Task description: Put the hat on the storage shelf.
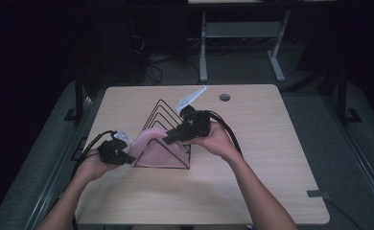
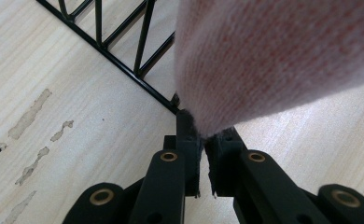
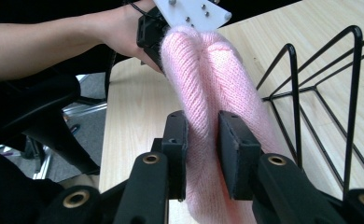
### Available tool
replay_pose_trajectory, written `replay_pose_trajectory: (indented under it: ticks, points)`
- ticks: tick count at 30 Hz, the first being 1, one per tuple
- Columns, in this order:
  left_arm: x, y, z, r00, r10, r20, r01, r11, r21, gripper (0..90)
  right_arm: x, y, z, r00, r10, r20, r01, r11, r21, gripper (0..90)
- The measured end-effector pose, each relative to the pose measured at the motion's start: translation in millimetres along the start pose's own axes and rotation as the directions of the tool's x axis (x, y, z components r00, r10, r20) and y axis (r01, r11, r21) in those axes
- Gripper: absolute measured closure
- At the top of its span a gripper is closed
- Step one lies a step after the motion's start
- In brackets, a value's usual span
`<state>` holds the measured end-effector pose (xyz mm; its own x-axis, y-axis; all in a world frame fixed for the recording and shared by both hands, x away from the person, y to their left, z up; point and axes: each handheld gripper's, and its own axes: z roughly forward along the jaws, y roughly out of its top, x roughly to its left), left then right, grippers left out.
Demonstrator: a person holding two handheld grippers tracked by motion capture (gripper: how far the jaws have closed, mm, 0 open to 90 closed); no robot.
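Knitwear in pink, a soft pink knit piece (image 1: 152, 147), lies over the black wire rack (image 1: 163, 115) near the middle of the table (image 1: 271, 158), towards its left edge. The left gripper (image 2: 203, 140) pinches its edge; the right gripper (image 3: 202, 140) clamps a fold of it between both jaws.

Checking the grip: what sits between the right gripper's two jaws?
A fold of the pink knit cloth, pinched between the right gripper jaws beside the black wire rack, seen in the right gripper view.
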<state>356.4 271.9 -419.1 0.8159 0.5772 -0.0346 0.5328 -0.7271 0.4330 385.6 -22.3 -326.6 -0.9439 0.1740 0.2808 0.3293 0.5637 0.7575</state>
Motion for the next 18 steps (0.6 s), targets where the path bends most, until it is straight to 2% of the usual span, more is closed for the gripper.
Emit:
replay_pose_trajectory:
  ticks: [5, 6, 9, 15, 16, 18]
  points:
    - [0.2, -0.2, -1.7, 1.0000, -0.009, 0.004, 0.009, 0.9999, -0.008, 83.5, 1.3, -1.1, -0.3, 1.0000, 0.005, -0.006, -0.005, 1.000, -0.010, 66.1]
    - [0.0, -0.6, -3.3, 1.0000, -0.008, 0.002, 0.008, 0.9999, -0.014, 83.0, 1.7, -2.3, -4.0, 1.0000, 0.005, 0.000, -0.005, 1.000, -0.010, 61.7]
    - [-0.1, -1.2, -5.1, 0.9999, -0.014, 0.002, 0.014, 0.9996, -0.024, 80.1, 1.4, -5.0, -11.8, 0.9997, 0.017, 0.020, -0.016, 1.000, -0.023, 57.1]
    - [1.3, -2.2, -12.6, 0.9996, -0.027, 0.008, 0.028, 0.9980, -0.057, 75.0, 0.6, -10.5, -26.0, 0.9987, 0.038, 0.034, -0.037, 0.998, -0.045, 52.8]
    - [1.2, -2.1, -14.3, 0.9996, -0.026, 0.009, 0.026, 0.9981, -0.056, 73.6, -0.3, -11.7, -28.4, 0.9988, 0.027, 0.042, -0.025, 0.999, -0.047, 51.5]
    - [0.4, -1.9, -20.0, 0.9996, -0.028, 0.005, 0.029, 0.9969, -0.073, 72.2, 0.7, -13.6, -33.9, 0.9977, 0.045, 0.051, -0.042, 0.998, -0.049, 48.4]
